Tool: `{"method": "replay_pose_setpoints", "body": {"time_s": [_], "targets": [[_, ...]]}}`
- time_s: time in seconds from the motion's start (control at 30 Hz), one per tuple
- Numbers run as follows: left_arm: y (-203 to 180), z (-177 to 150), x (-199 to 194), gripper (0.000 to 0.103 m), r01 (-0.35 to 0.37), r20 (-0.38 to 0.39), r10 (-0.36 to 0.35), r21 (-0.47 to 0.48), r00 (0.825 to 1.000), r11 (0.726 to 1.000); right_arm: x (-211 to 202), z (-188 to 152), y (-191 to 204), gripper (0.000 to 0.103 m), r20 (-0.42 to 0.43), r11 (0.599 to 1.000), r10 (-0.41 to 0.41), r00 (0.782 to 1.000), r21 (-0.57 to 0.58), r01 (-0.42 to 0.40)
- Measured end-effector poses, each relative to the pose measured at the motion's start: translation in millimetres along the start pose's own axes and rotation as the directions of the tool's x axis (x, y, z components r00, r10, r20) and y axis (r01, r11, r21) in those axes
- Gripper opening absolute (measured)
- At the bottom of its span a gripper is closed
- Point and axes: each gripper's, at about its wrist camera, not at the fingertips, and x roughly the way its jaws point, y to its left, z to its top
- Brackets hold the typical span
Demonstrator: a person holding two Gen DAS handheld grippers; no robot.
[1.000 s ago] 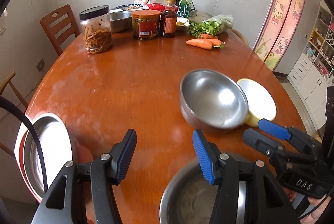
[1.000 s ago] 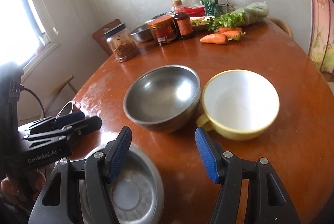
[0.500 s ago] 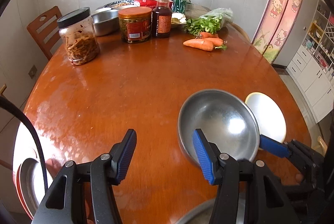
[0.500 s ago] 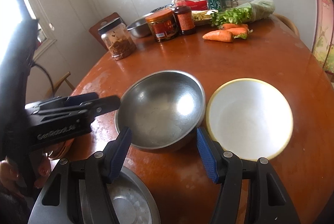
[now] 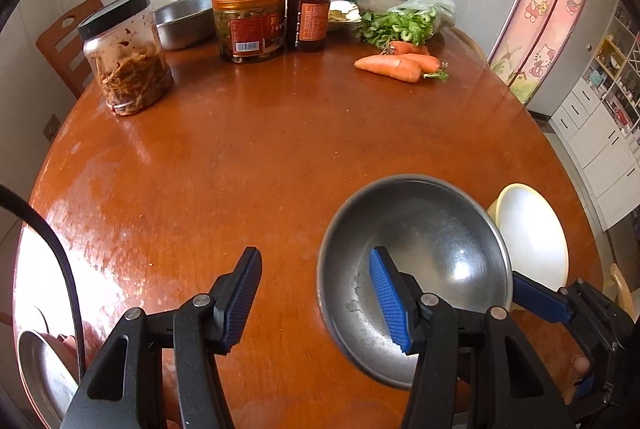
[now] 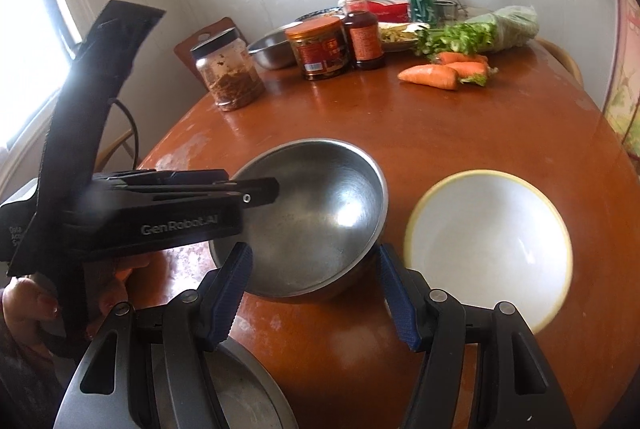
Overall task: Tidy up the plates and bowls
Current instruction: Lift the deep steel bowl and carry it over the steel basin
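a: so, entry one. left gripper has its jaws spread; its right-side finger sits over the inside of the steel bowl, the other finger over bare table. whether the inner finger touches metal, cannot tell.

b: noted. right gripper?

a: jaws wide apart too, one blue pad on each side of the same steel bowl, near its base. contact unclear; nothing is pinched.

b: where does the bowl sit?

a: on the near part of the round wooden table, just beside a yellow-rimmed white bowl on its right; the rims look close to touching. another steel dish shows at the bottom edge, under the right gripper.

b: anything off to the left?

a: a steel plate at the table's near left edge, partly cut off.

b: far side?

a: black-lidded jar, orange-lidded jar, dark sauce bottle, steel basin, greens, carrots.
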Motion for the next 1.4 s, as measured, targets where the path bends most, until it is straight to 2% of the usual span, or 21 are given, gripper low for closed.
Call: {"method": "replay_pose_setpoints", "body": {"time_s": [0.37,0.47,0.53,0.87,1.4], "targets": [[11.3,1.5,10.5,0.055,0.045,-0.010,-0.045,-0.043,0.999,0.998,17.8,7.6,8.0,0.067,-0.006,0.998,-0.016,1.000,-0.067,0.015],[7.4,0.4,13.2,0.046,0.069,-0.023,-0.070,-0.037,0.997,0.997,21.9,7.8,8.2,0.068,-0.010,0.997,-0.020,1.000,-0.072,0.019],[5.1,-1.1,14.0,0.044,0.082,-0.030,-0.083,-0.034,0.996,0.996,23.3,8.4,8.2,0.067,-0.009,0.997,-0.012,1.000,-0.077,0.011],[1.9,-8.0,1.1,0.044,0.055,-0.010,-0.055,-0.030,0.998,0.998,21.3,7.8,10.4,0.068,-0.008,0.997,0.001,1.000,-0.074,-0.002],[6.5,-18.6,-41.7,0.044,0.038,0.055,-0.034,-0.059,0.998,0.998,-7.0,4.3,30.0,0.068,0.047,0.993,0.041,0.998,-0.113,-0.036]]}}
